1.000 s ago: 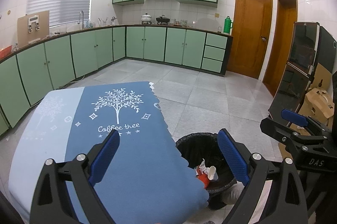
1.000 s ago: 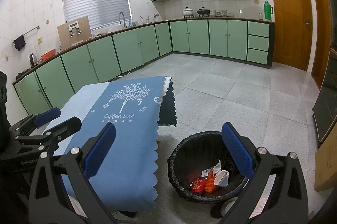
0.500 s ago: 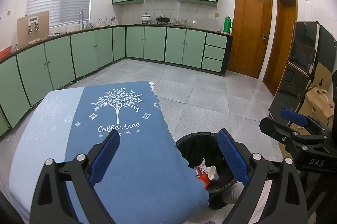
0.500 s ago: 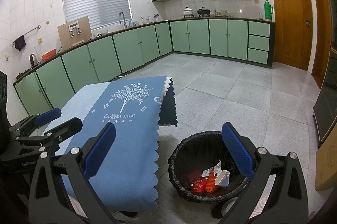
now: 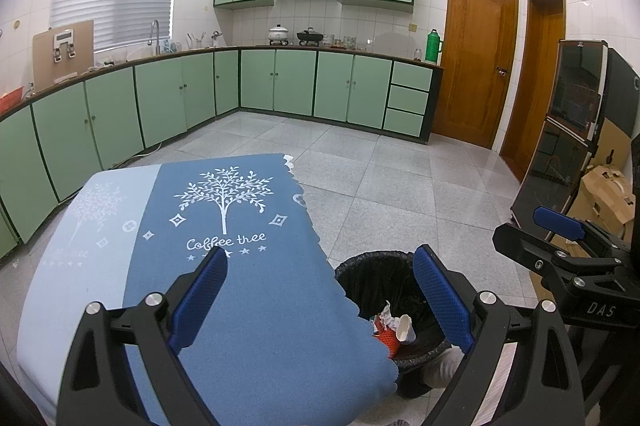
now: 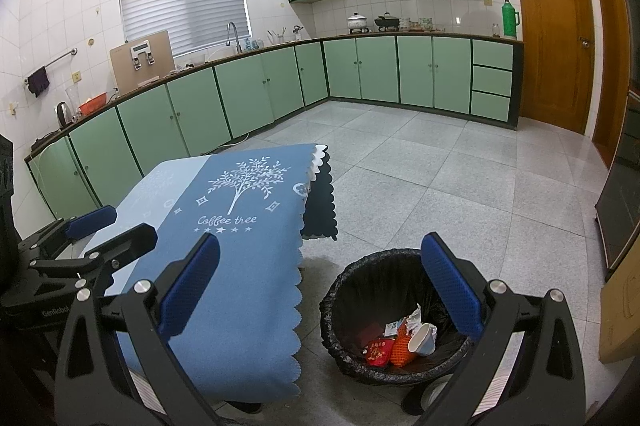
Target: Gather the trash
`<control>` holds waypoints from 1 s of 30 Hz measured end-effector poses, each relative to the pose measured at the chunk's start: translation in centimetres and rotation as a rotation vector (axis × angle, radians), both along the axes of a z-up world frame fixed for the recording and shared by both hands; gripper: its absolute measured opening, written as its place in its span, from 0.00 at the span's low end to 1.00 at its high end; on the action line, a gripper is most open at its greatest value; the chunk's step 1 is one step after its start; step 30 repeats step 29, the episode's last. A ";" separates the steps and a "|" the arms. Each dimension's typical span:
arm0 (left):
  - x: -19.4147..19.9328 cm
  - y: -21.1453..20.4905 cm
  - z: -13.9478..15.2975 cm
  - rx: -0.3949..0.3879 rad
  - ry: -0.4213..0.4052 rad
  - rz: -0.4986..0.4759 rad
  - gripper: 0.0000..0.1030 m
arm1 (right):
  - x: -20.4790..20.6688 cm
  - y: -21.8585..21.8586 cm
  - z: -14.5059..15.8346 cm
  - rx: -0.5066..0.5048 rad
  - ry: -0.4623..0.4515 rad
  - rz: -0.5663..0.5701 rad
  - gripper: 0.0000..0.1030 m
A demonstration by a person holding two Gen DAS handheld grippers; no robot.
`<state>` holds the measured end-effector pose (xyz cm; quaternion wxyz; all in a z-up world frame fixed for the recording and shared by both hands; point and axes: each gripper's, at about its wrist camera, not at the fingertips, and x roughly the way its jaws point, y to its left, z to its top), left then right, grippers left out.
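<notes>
Right wrist view: right tongs (image 6: 320,284) spread wide, holding nothing — bin (image 6: 348,282) just below and ahead, between the pads, trash (image 6: 394,344) lying at its bottom. Left tongs (image 5: 320,294) likewise gaping and empty, over the cloth (image 5: 248,290) — bin at lower right.

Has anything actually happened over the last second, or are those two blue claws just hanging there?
Nothing visibly changed. The left gripper and the right gripper both hang open and empty, as before. The trash lies in the black bin beside the table's blue cloth, just where it was.
</notes>
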<state>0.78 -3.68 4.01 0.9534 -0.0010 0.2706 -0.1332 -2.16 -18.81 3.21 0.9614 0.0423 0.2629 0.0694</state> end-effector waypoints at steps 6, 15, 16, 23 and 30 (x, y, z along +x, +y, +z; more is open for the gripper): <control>0.0 0.0 -0.1 0.000 0.000 0.001 0.89 | 0.0 0.2 -0.2 0.000 0.002 0.000 0.95; 0.0 -0.2 -0.1 0.006 -0.004 0.006 0.89 | 0.1 0.4 -0.9 0.001 0.006 0.000 0.95; 0.0 -0.2 -0.1 0.007 -0.004 0.005 0.89 | 0.1 0.5 -0.9 0.001 0.006 0.001 0.95; 0.1 -0.3 0.0 0.004 0.002 0.012 0.89 | 0.1 0.4 -1.1 0.004 0.009 -0.001 0.95; 0.3 -0.3 -0.1 0.002 0.011 0.014 0.89 | 0.2 0.2 -1.2 0.005 0.011 -0.001 0.95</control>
